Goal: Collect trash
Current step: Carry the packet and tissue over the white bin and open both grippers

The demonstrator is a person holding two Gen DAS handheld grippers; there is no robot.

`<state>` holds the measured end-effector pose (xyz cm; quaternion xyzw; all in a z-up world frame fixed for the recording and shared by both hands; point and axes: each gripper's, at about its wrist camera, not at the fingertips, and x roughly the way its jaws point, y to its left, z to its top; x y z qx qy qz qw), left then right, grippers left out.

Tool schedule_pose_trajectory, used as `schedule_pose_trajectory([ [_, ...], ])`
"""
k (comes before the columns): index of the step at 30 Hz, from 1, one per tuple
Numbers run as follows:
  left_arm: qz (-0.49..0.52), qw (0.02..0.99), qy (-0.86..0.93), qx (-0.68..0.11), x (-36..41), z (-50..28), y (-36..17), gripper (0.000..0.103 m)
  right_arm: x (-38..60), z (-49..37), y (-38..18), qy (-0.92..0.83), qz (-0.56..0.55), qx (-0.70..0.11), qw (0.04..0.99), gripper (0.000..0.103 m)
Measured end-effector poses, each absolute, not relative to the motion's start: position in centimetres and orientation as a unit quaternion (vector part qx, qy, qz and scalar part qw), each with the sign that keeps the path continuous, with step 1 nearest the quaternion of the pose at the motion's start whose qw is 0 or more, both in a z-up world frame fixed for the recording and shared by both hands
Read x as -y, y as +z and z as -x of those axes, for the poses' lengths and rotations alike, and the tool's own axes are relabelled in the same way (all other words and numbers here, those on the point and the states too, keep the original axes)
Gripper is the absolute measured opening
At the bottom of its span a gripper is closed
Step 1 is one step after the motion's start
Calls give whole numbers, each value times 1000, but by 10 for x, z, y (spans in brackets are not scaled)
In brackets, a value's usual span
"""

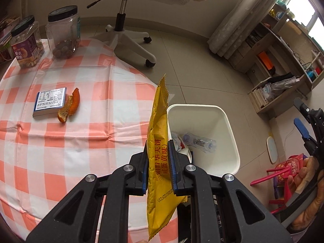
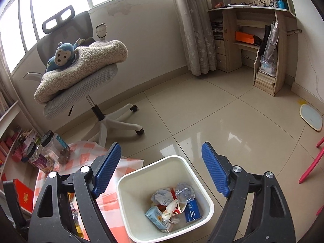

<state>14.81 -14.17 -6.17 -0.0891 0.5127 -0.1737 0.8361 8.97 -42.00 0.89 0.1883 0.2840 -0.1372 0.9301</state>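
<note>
My left gripper point(image 1: 158, 151) is shut on a yellow snack wrapper point(image 1: 159, 133), holding it upright at the table's right edge, beside the white trash bin point(image 1: 230, 125). Orange peel point(image 1: 69, 106) lies on the checked tablecloth point(image 1: 81, 133) against a small blue-and-white box point(image 1: 50, 101). My right gripper point(image 2: 162, 162) is open and empty, hovering above the same bin point(image 2: 206, 194), which holds crumpled paper, a clear bottle, cartons and wrappers. The right gripper also shows at the far right of the left wrist view point(image 1: 305, 125).
Two black-lidded plastic jars point(image 1: 60, 32) stand at the table's far edge. A white office chair point(image 2: 81, 75) with a fleece and a plush monkey stands behind the table. A pink stool point(image 1: 283, 172) is right of the bin. Shelves point(image 2: 263, 40) line the far wall.
</note>
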Motion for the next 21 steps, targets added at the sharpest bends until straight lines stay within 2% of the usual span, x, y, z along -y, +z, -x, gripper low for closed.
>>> schedule_pose_trajectory([
  [6,78,815,-229,-527,210,-158,-61,20,434,-83,17,-149,-201,-265,931,84],
  [7,74,808,-243,-531,221,-158,-61,31,436,-83,18,-152,-202,-263,931,85],
  [8,69,802,-256,-535,230,-159,-62,47,438,-82,18,-157,-202,-261,931,86],
  [10,57,803,-264,-532,242,-156,-60,56,441,-80,20,-166,-204,-255,930,90],
  [16,13,823,-248,-511,237,-151,-57,62,435,-84,19,-160,-199,-261,931,95],
  [21,1,841,-197,-503,202,-158,-64,70,407,-95,16,-144,-160,-280,936,96],
])
